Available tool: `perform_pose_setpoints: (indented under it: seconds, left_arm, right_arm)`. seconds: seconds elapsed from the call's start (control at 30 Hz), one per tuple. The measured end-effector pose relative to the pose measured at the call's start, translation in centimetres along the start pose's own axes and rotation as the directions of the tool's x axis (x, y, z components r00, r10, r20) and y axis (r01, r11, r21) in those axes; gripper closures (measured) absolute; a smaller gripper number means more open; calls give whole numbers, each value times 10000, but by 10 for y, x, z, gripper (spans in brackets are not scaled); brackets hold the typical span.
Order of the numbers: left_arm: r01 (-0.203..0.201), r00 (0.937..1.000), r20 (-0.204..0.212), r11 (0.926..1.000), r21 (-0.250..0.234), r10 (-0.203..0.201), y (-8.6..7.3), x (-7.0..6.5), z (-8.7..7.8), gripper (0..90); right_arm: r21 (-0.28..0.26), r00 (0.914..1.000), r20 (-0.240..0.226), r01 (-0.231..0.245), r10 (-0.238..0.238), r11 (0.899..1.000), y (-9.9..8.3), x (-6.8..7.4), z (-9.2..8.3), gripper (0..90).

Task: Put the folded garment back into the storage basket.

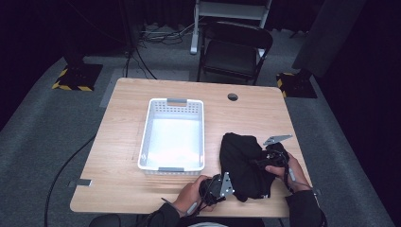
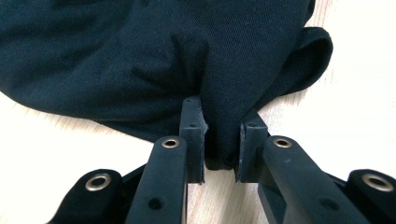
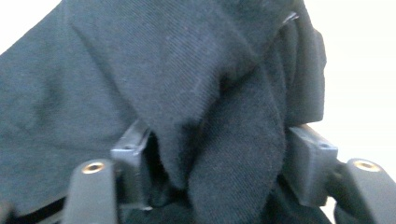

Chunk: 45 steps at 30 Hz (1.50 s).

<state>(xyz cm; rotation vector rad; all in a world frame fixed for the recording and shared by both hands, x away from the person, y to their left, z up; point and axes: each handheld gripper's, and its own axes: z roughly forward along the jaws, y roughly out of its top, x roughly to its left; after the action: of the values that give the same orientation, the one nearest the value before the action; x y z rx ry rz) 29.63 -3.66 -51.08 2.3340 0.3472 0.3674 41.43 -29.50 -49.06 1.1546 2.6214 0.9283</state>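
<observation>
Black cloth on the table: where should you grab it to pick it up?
Best by its bunched folds at the near edges. The left gripper already pinches one from the front; the black cloth offers another thick fold at its right side, between the right gripper jaws.

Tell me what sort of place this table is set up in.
Probably a recording studio or lab: dark curtained walls, grey carpet with trailing cables, a black folding chair, and yellow-and-black striped stand bases around a light wooden table.

Grey carpet (image 1: 38,123), black folding chair (image 1: 235,52), dark walls
</observation>
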Motion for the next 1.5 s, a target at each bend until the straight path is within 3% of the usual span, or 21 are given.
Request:
perform_pose_setpoints:
  seconds: [0.13, 0.23, 0.37, 0.73, 1.07, 1.5]
  left_arm:
    - [-14, 10000, -17, 10000, -25, 14, 0, 0, 0, 768]
    - [79, 10000, 8, 10000, -34, -79, -1, 0, 0, 767]
    - [-139, 9997, -216, 9999, 64, 141, 0, -3, -1, 766]
    - [-325, 9986, -404, 9992, 213, 334, 3, -4, -5, 773]
    - [-339, 9956, -872, 9994, -64, 333, 5, -4, -14, 776]
    - [-311, 9943, -1023, 9995, -94, 300, 11, -4, -20, 775]
  right_arm:
    - [-33, 9992, -392, -79, 78, 10000, 0, 0, -1, 506]
    - [-198, 9985, -540, -56, 46, 9998, 0, 2, -1, 565]
    - [-458, 9974, -698, -219, 187, 9987, -2, 1, -4, 616]
    - [-867, 9988, -286, 370, -396, 9955, 0, 13, -15, 671]
    - [-1243, 9982, 18, 600, -602, 9904, 3, 21, -23, 693]
    - [-1431, 9955, 472, 877, -817, 9858, 11, 32, -38, 699]
